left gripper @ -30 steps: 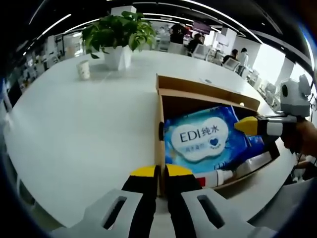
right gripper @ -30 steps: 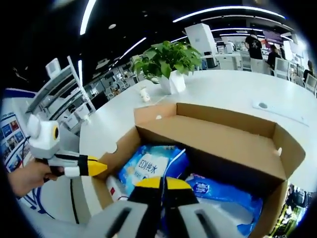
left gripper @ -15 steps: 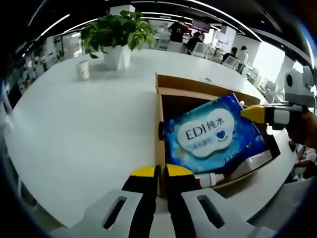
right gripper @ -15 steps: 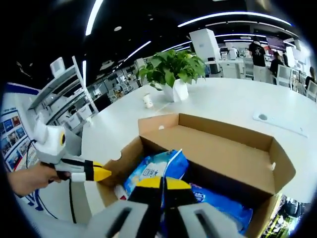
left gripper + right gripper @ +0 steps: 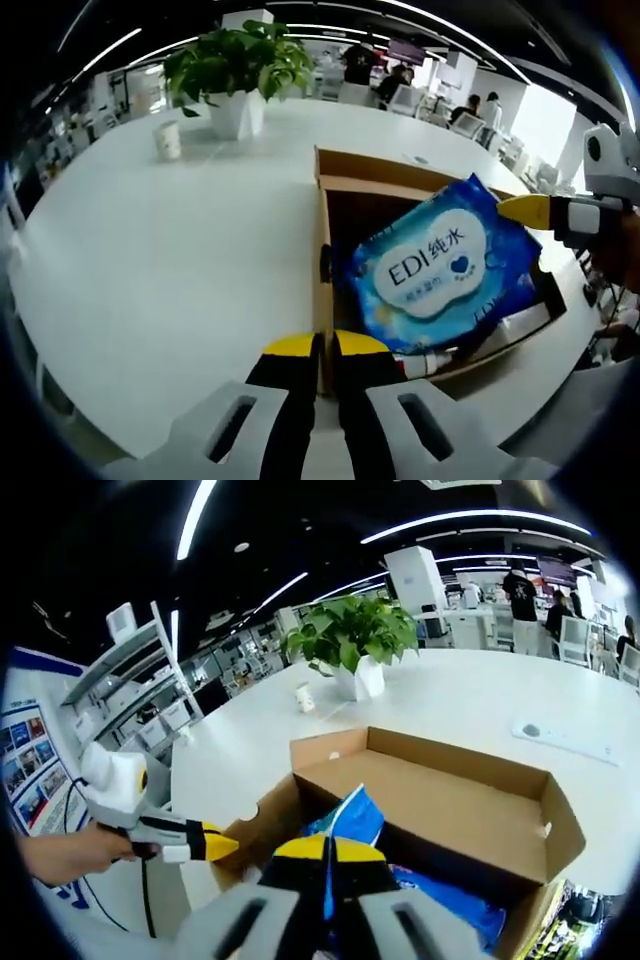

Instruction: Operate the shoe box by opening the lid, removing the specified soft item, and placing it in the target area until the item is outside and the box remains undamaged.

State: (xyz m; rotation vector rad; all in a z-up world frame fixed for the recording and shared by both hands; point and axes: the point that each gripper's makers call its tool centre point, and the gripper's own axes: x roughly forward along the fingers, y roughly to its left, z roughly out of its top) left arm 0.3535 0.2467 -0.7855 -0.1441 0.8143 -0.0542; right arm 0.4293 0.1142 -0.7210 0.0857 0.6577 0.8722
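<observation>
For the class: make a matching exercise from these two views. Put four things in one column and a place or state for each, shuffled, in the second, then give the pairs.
1. wet wipes pack
2. potted plant
3. left gripper
4. paper cup

A. standing beside the plant
B. shut, at the shoe box edge
C. at the table's far end
D. tilted up out of the box

Pairs: 1-D, 2-C, 3-B, 4-A

The shoe box (image 5: 335,180) sits open on the tabletop (image 5: 170,260). Beyond it stand a potted plant (image 5: 238,70) and, beside that, a small cup (image 5: 168,140). The wipes pack (image 5: 440,265) tilts up out of the box, above a tube (image 5: 440,358) lying along the box's near wall.
</observation>
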